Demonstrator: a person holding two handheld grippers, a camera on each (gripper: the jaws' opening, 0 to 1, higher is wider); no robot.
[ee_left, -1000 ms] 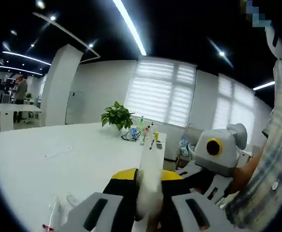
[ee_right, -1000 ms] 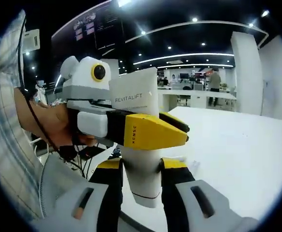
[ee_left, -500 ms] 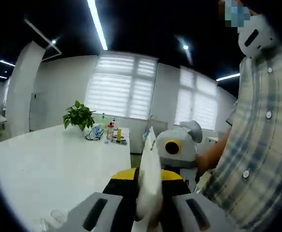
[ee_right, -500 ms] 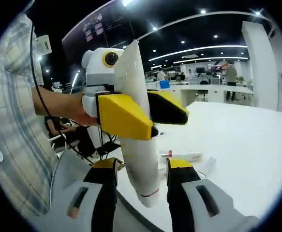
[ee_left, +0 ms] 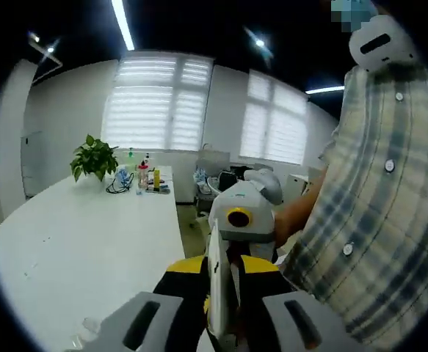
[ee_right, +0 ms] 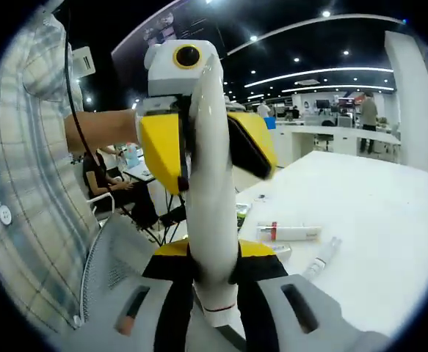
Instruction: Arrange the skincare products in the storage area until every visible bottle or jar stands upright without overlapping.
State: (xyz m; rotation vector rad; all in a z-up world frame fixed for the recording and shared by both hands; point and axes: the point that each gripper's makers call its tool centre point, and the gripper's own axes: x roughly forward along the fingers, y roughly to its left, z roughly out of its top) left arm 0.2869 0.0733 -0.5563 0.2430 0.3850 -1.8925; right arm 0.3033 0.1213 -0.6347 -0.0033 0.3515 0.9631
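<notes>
A white skincare tube (ee_right: 211, 198) is held up in the air between both grippers, edge-on to the right gripper view. My left gripper (ee_right: 205, 143) has its yellow jaws clamped on the tube's upper part. My right gripper (ee_right: 214, 257) is shut on the lower end, near the cap. In the left gripper view the same tube (ee_left: 216, 282) is a thin white edge between the shut jaws of my left gripper (ee_left: 218, 270), with the right gripper (ee_left: 240, 220) just behind it. A second white tube (ee_right: 288, 232) with a red band lies flat on the white table (ee_right: 375, 220).
A slim syringe-like item (ee_right: 321, 258) lies beside the flat tube. A person in a plaid shirt (ee_left: 368, 213) stands close at the table's edge. A potted plant (ee_left: 93, 157) and small bottles (ee_left: 144, 178) stand at the table's far end. People sit behind at desks.
The held tube has turned from face-on to edge-on. My right gripper's jaws have shut on its lower end. Both views have swung round with the hands.
</notes>
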